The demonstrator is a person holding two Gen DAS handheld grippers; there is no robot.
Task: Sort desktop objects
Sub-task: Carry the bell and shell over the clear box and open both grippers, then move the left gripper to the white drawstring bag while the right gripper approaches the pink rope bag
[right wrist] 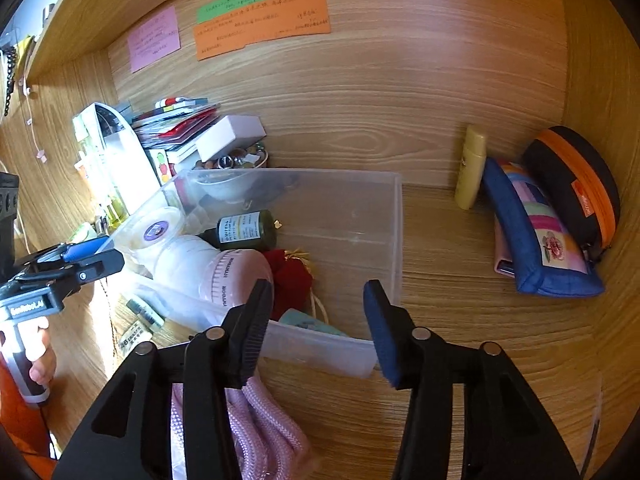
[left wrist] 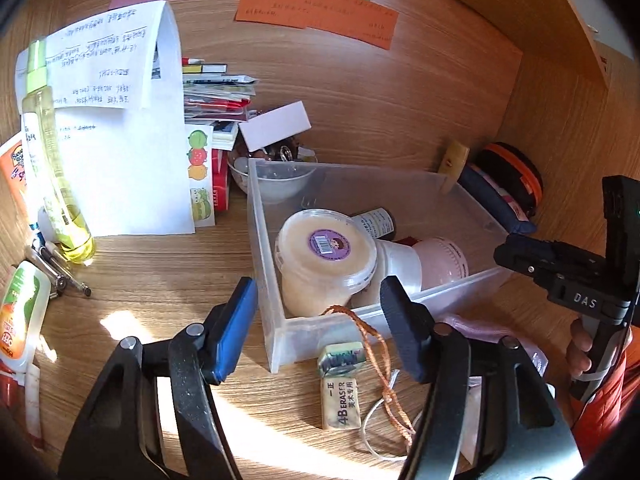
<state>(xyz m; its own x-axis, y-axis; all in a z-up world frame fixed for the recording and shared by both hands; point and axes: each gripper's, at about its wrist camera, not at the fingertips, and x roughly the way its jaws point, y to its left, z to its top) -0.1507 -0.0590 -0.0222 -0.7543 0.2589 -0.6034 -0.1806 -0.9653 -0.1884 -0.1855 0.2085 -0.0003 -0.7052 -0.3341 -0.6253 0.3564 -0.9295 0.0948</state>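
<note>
I am holding my left gripper (left wrist: 320, 328) and right gripper (right wrist: 316, 328) with fingers apart, gripping nothing. One eraser (left wrist: 341, 404) is lying nearest on the tabletop (left wrist: 160, 280); beyond, one clear bin (left wrist: 460, 284) is holding one lidded tub (left wrist: 326, 254) and one dark bottle (right wrist: 246, 231).

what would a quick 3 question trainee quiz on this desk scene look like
1. True or false: the lidded tub stands inside the clear bin.
2. What lies on the desk just in front of the bin? A) eraser B) scissors C) mug
3. Are the left tongs gripping anything?

Key:
1. True.
2. A, the eraser, beside an orange cord.
3. No; they stand open around the bin's near corner, pads clear of it.
</note>
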